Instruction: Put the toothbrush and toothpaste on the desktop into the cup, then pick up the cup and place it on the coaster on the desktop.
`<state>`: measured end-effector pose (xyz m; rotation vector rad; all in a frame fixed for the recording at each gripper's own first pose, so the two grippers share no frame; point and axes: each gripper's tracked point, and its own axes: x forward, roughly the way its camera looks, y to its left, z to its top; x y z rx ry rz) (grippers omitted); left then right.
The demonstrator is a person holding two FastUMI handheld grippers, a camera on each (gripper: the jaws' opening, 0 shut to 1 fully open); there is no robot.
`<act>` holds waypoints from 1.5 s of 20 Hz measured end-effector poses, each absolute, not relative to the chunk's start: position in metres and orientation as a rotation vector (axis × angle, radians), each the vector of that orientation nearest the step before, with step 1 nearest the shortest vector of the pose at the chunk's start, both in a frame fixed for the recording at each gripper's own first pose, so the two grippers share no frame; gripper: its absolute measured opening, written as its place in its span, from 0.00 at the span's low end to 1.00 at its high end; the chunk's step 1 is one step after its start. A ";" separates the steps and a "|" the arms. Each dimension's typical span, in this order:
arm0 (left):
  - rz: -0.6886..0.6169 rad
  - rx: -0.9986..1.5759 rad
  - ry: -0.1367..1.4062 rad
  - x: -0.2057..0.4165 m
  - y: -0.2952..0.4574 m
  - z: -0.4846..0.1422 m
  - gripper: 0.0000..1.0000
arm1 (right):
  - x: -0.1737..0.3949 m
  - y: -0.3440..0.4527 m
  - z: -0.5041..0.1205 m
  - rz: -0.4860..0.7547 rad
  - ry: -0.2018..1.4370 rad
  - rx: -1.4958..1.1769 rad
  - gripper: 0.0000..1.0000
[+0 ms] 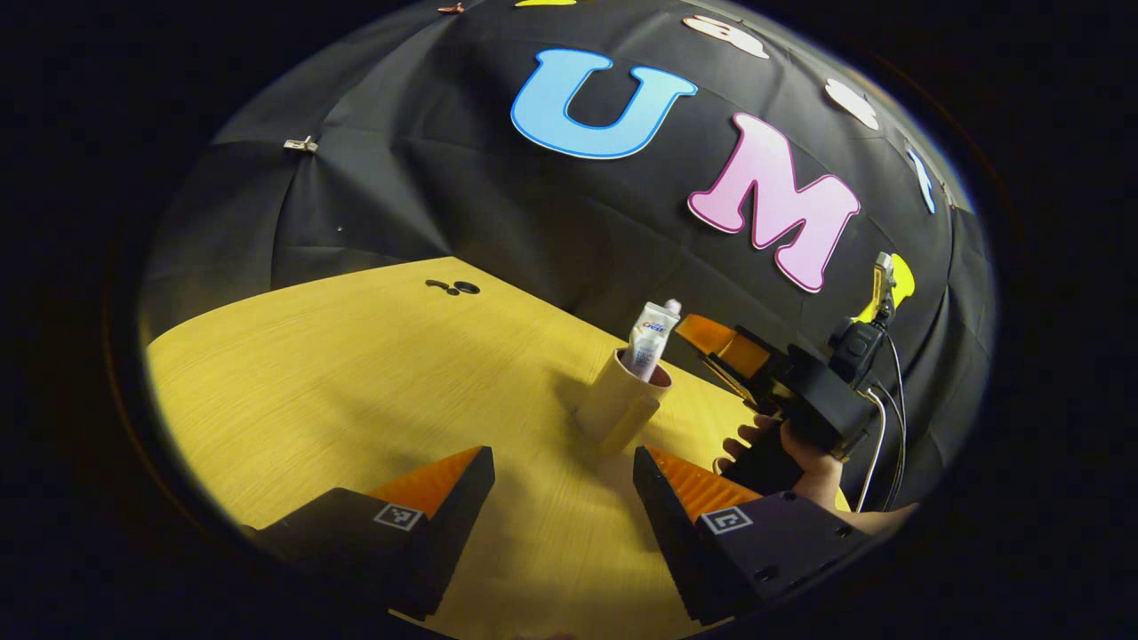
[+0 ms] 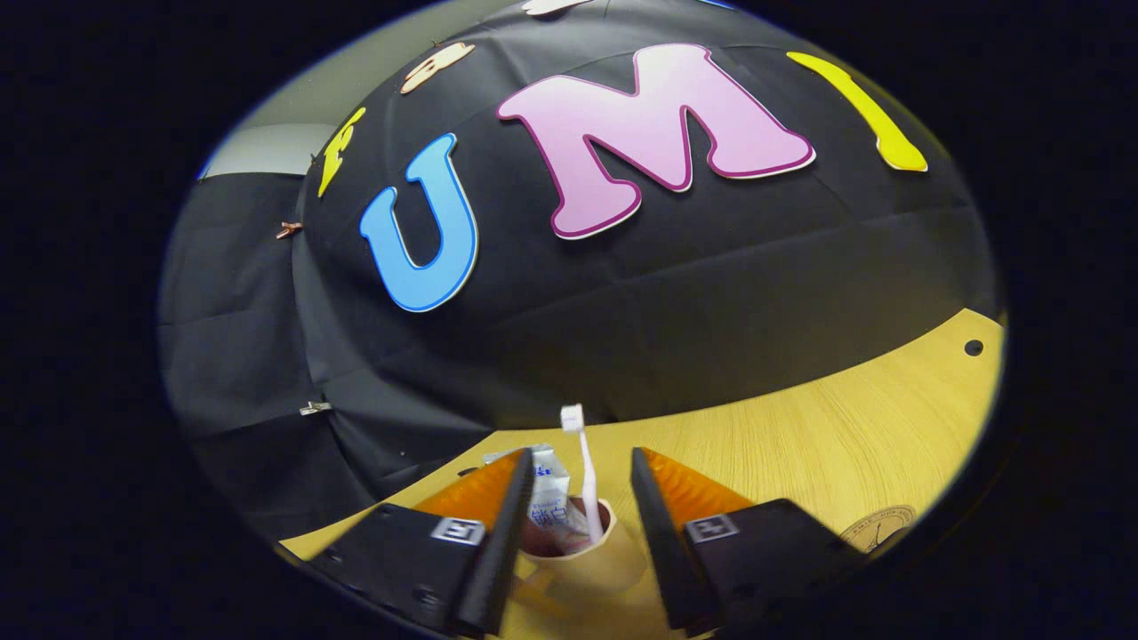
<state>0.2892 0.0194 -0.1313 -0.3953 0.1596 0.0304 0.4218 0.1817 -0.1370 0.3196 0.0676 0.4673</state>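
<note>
Cup: beige cup (image 1: pixel 622 404) stands upright on the wooden desktop (image 1: pixel 356 382), near the far edge by the black cloth wall.
Contents: toothpaste (image 1: pixel 652 340) tube leans inside, cap end up; in the right gripper view the toothbrush (image 2: pixel 582 471) also stands in the cup (image 2: pixel 578 551), bristle head above the rim, just beside the toothpaste (image 2: pixel 547 493).
Right gripper: right gripper (image 2: pixel 578 502) has its orange fingers spread to either side of the cup's mouth, not pressing on it; seen from the left gripper view, the right gripper (image 1: pixel 738 356) sits just behind the cup, held in a hand (image 1: pixel 791 453).
Left gripper: left gripper (image 1: pixel 560 489) is released, fingers wide apart, near the cup but short of it.
Open room: bare desktop stretches left of the cup.
Coaster: round coaster (image 2: pixel 876 526) lies to the right, partly cut off at the view's edge.
Unclear: whether the right fingers touch the cup wall.
</note>
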 end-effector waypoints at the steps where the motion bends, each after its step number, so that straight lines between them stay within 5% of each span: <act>1: 0.028 -0.394 0.160 0.291 0.016 -0.128 0.98 | 0.418 0.173 -0.139 0.455 0.079 0.323 0.83; 2: 0.025 -0.391 0.160 0.291 0.014 -0.124 0.98 | 0.415 0.165 -0.135 0.440 0.090 0.327 1.00; 14: 0.039 -0.293 0.234 0.320 0.012 -0.078 0.98 | 0.397 0.004 -0.127 0.156 0.184 0.311 0.98; 30: -0.077 -0.302 0.650 0.397 -0.033 -0.111 0.97 | 0.333 -0.175 -0.147 -0.045 0.279 0.178 0.98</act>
